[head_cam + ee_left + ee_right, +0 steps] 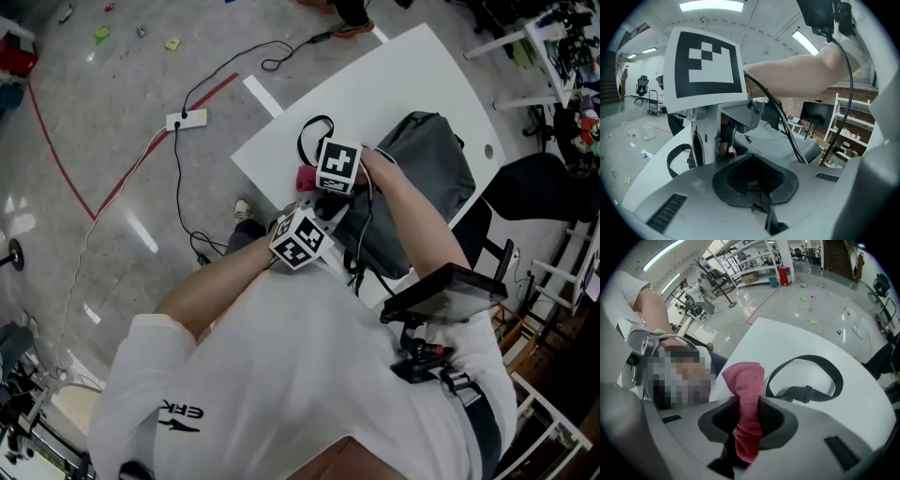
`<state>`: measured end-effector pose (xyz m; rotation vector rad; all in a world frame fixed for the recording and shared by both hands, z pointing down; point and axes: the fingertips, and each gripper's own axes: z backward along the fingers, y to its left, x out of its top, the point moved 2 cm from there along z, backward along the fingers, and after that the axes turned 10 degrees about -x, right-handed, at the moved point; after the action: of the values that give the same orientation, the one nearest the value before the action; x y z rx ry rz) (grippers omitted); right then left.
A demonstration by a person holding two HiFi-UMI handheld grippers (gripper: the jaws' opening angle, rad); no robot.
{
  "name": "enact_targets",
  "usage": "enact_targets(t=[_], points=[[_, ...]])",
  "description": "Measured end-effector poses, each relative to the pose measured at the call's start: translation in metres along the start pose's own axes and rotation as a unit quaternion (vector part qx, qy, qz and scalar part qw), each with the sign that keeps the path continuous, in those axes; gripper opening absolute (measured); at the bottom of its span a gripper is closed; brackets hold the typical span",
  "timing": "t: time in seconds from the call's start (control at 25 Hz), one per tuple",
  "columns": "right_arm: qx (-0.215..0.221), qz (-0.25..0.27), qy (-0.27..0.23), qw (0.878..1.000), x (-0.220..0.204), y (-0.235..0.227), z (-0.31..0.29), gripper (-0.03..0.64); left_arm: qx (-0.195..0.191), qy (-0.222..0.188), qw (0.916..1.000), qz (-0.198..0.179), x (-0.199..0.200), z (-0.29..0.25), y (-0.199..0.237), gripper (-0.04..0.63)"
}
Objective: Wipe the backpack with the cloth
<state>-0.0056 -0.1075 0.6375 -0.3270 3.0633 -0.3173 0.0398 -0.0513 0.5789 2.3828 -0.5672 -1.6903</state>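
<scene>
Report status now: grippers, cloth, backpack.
Left hand-held gripper shut, empty. Right hand-held gripper shut on pink cloth. Grey backpack lying on white table. Black strap loop on table beyond cloth.

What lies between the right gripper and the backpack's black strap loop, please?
Only the pink cloth in its fingers, then bare white table, seen in the right gripper view.

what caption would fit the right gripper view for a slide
Right gripper shut on a pink cloth over the white table, with a black backpack strap looped just beyond.
</scene>
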Motion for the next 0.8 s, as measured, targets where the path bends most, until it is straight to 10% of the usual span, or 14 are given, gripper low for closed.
enact_targets(t=[0.8], points=[[-0.084,0.014,0.063,0.994,-0.061,-0.073,0.027,0.101,-0.009,-0.008,0.9994,0.032,0.001,0.000,0.001,0.004]])
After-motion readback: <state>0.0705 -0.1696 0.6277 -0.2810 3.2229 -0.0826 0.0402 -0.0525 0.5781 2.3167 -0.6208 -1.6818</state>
